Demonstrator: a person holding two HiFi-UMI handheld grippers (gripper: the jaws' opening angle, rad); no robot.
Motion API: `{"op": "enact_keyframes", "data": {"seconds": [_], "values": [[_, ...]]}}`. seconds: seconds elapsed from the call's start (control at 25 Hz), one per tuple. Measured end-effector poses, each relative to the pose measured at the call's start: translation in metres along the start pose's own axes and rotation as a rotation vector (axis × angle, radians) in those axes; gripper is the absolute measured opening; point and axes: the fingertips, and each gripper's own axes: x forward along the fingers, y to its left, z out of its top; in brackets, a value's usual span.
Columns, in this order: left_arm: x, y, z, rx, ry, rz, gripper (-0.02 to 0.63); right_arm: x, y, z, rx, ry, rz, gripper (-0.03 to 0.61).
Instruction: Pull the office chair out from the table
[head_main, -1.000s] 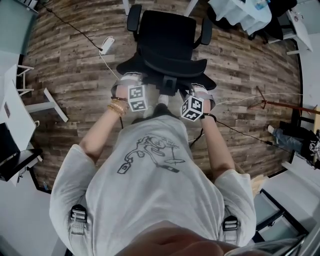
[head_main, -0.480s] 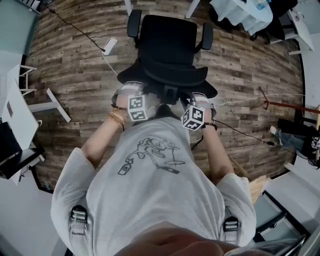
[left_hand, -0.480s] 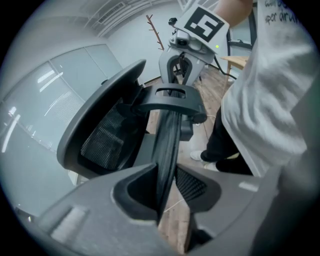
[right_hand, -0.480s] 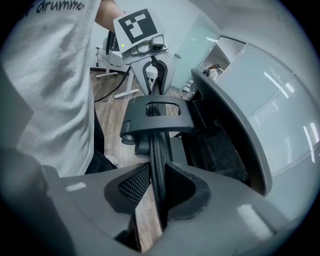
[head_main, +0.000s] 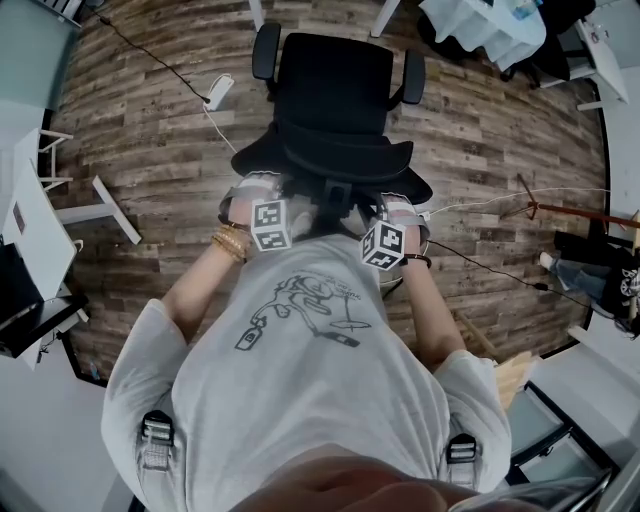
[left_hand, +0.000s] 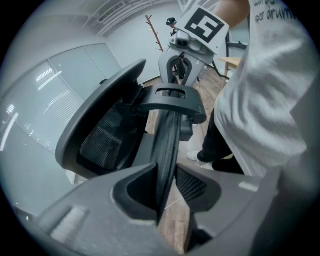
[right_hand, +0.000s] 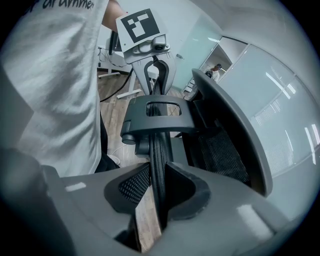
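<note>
The black office chair (head_main: 335, 95) stands on the wood floor in front of me, its seat facing away and its backrest toward me. My left gripper (head_main: 262, 192) is shut on the left part of the backrest's top rim (left_hand: 167, 150). My right gripper (head_main: 392, 205) is shut on the right part of the same rim (right_hand: 159, 160). In each gripper view the dark rim runs straight between the pads (left_hand: 135, 200) and on to the other gripper (left_hand: 186, 55), with the headrest bracket (right_hand: 157, 117) between them. My left gripper (left_hand: 167, 197) and right gripper (right_hand: 159, 195) both point steeply down.
White table legs (head_main: 258, 12) show at the top edge just beyond the chair. A white power strip (head_main: 218, 92) with its cable lies on the floor to the chair's left. A white desk frame (head_main: 100, 205) stands at the left; cables and a wooden stand (head_main: 530, 205) lie at the right.
Both grippers and the chair have shifted a little toward me, away from the table legs. The grips on the backrest rim look the same.
</note>
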Motion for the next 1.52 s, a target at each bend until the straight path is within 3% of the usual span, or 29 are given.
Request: {"op": "enact_keyframes", "data": {"seconds": [0.32,0.4,0.52,0.64,0.68,0.84,1.24,1.52], "values": [[-0.002,0.004,0.005,-0.027,-0.030,0.019,0.133,-0.003,-0.004,0.000,0.025,0.015,0.000,0.110],[-0.009,0.006,0.008,-0.031,-0.041,0.025,0.133,-0.007,-0.004,0.002,0.062,0.003,-0.002,0.145],[-0.023,0.007,0.010,-0.050,-0.077,0.041,0.135,-0.019,-0.006,0.009,0.141,-0.043,0.005,0.114],[-0.042,0.014,0.015,-0.127,-0.142,0.066,0.109,-0.034,-0.012,0.020,0.240,-0.109,0.016,0.084],[-0.049,0.018,0.017,-0.166,-0.171,0.080,0.068,-0.039,-0.015,0.025,0.270,-0.130,0.014,0.073],[-0.079,0.039,0.031,-0.317,-0.308,0.135,0.009,-0.063,-0.032,0.048,0.399,-0.243,-0.009,0.060],[-0.178,0.090,0.082,-0.741,-0.789,0.153,0.005,-0.146,-0.102,0.123,0.787,-0.706,-0.074,0.008],[-0.219,0.111,0.112,-0.797,-0.997,0.159,0.005,-0.181,-0.129,0.155,0.828,-0.849,-0.125,0.006]]}}
